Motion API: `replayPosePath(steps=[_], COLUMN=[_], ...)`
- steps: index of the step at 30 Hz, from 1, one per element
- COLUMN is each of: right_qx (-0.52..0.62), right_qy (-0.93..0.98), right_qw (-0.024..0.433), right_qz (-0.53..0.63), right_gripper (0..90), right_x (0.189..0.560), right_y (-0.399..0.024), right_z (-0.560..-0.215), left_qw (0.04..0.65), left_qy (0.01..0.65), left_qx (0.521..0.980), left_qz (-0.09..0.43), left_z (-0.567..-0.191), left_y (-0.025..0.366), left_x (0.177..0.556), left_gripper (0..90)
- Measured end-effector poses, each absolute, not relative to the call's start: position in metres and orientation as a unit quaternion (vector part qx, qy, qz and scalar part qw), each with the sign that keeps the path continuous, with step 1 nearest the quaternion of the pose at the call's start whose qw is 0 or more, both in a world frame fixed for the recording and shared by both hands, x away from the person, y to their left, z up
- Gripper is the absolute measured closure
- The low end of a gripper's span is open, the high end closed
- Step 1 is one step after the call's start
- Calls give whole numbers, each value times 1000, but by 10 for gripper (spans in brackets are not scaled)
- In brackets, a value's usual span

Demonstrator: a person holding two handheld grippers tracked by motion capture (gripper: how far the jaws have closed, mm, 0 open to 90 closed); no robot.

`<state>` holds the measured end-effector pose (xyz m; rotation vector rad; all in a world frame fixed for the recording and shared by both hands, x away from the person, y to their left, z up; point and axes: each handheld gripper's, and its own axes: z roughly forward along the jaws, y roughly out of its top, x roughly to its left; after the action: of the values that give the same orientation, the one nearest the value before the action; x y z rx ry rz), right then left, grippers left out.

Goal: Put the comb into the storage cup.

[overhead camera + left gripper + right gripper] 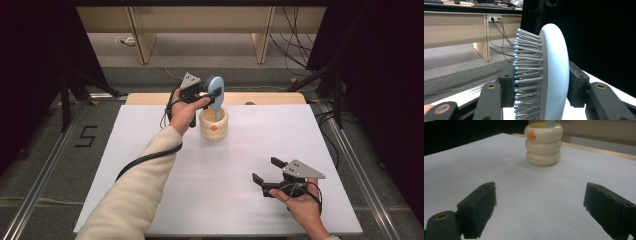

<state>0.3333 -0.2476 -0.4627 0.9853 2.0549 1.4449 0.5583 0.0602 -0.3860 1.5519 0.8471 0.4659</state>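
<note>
Upright, hairbrush (549, 72) sits clamped inside left claw (541, 85) (handle in cup (214, 125)).

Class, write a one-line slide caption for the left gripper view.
Left gripper clamps a pale blue hairbrush by its head, bristles pointing left.

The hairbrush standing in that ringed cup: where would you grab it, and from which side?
By its head, from the side. The hairbrush stands handle-down in the cream cup, so just the oval head is free. The left gripper clamps it that way, one pad on the bristles, one on the smooth back.
</note>
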Motion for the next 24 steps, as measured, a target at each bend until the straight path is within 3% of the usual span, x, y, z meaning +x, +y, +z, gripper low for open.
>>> replayPosePath(steps=[24], right_qx=[356], right_qy=[744], right_qw=[219], right_qz=[522], right_gripper=[121], right_x=[333], right_y=[-247], right_z=[-463], left_qw=[614], left_qy=[381], left_qx=[665], left_qz=[190], left_z=[-393], left_y=[63], left_x=[561], left_gripper=[501])
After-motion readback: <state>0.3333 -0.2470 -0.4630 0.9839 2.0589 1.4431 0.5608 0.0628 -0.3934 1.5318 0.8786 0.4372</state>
